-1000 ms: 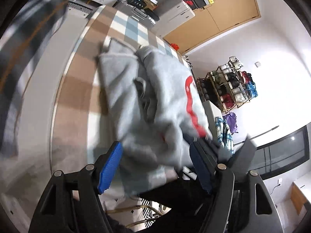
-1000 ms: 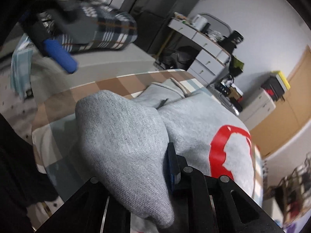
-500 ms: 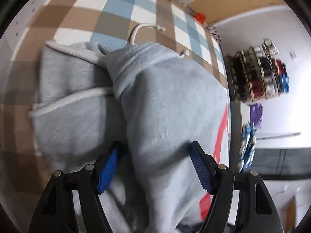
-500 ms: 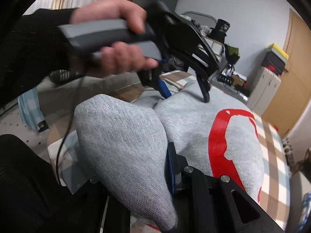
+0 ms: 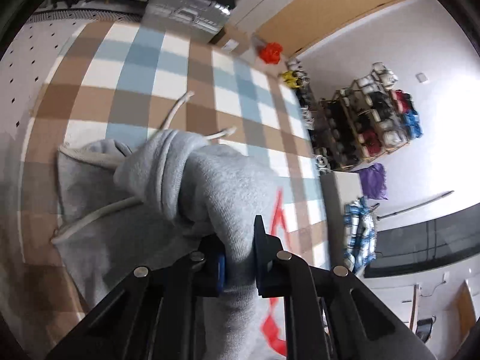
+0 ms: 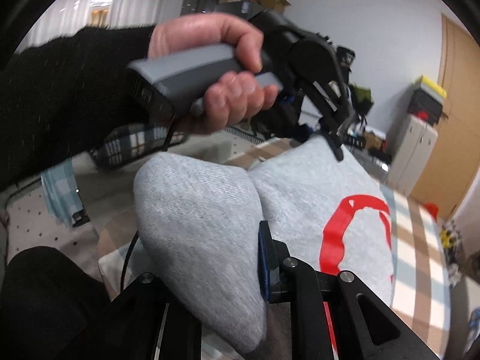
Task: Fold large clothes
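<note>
A grey hoodie (image 5: 210,180) with a red print (image 5: 277,213) lies bunched on a brown, blue and white checked blanket (image 5: 150,60). Its white drawstrings (image 5: 177,108) trail across the blanket. My left gripper (image 5: 240,249) is closing, and a thick fold near the hood is pinched between its pads. In the right wrist view the same hoodie (image 6: 300,195) fills the middle. My right gripper (image 6: 216,249) is shut on a rounded fold, which hides its left finger. A hand (image 6: 225,69) holds the left gripper (image 6: 336,147), whose tips sit on the hoodie's far end.
A shoe rack (image 5: 369,126), a grey suitcase (image 5: 186,15) and a wooden door (image 5: 345,6) stand past the blanket's far side. A dark plaid garment (image 6: 135,147) lies on the white sheet at the left. A leg in black (image 6: 45,300) is at lower left.
My left gripper travelled over the hoodie to its hood end and went from wide open to shut on a fold. The right gripper kept its hold and rose a little.
</note>
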The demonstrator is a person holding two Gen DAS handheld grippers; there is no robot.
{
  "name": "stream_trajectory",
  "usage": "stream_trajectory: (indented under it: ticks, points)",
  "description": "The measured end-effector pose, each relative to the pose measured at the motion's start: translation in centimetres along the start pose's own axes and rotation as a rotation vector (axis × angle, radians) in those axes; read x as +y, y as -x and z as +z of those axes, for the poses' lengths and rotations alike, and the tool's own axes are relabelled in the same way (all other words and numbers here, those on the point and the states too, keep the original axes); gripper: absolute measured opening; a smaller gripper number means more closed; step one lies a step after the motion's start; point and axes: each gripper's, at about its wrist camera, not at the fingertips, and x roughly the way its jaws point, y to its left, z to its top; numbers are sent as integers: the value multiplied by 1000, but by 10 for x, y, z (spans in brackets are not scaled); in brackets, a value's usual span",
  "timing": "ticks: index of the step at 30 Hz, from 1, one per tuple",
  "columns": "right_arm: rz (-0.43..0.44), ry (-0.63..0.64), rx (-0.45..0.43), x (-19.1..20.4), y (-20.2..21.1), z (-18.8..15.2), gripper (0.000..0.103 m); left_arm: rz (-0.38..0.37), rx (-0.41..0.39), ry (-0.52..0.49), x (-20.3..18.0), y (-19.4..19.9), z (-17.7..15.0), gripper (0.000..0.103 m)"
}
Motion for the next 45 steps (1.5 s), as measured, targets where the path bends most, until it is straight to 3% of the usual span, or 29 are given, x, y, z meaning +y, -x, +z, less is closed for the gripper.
stream_trajectory:
  ticks: [3,6,11,16,18,20,21,22,28,31,33,36,40,45]
  points:
    - [-5,114,17,29,-12,5,16,34,-24,-30,9,9,-3,9]
    - [-28,237,103,72,-39,2,16,52,-26,29,40,7,-10,9]
    - [63,131,246,78,-82,3,16,48,-32,127,91,-5,-18,9]
    - [87,33,283,72,-91,7,18,34,-38,128,104,-24,-19,9]
    - [137,26,290,71,-87,9,31,29,-27,132,106,-29,-19,10]
    - [243,-5,300,62,-76,13,77,47,-28,141,110,-31,-19,10]
    - [343,-35,296,57,-65,16,85,41,-26,148,116,-30,-17,10]
    - [386,-60,279,52,-54,20,90,37,-27,154,117,-25,-20,10]
    - [692,-333,120,-23,6,32,103,64,-39,192,136,-6,-31,10]
    - [724,-531,34,-77,13,26,103,79,-43,203,136,-1,-36,10]
    - [786,-724,81,-112,-9,11,103,96,-38,214,133,3,-39,10]
    - [918,-968,197,-132,-52,-21,103,106,-31,216,124,12,-44,10]
    - [975,-1057,175,-140,-56,-33,103,85,-40,158,96,40,-69,10]
    - [992,-1093,175,-141,-62,-37,103,27,-26,-17,37,59,-126,10]
